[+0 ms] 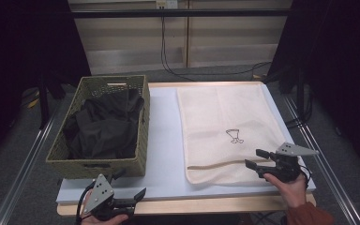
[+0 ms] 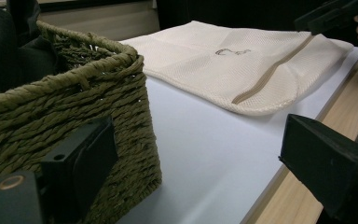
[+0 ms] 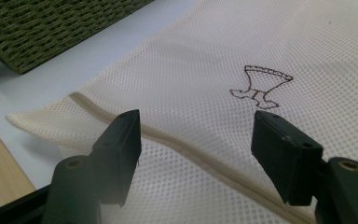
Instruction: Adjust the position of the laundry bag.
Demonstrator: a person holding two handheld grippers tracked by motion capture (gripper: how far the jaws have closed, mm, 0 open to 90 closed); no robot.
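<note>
Right tongs (image 1: pixel 255 158), jaws spread, are hovering over the mesh laundry bag's (image 1: pixel 225 126) zipper edge to grab it; left tongs (image 1: pixel 133 187) are waiting open beside the basket (image 1: pixel 140 140).

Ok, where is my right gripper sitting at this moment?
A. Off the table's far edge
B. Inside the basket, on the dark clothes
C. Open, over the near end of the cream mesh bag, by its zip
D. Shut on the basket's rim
C: the right gripper has its jaws spread, empty, above the mesh bag near the zip, apart from the basket.
</note>
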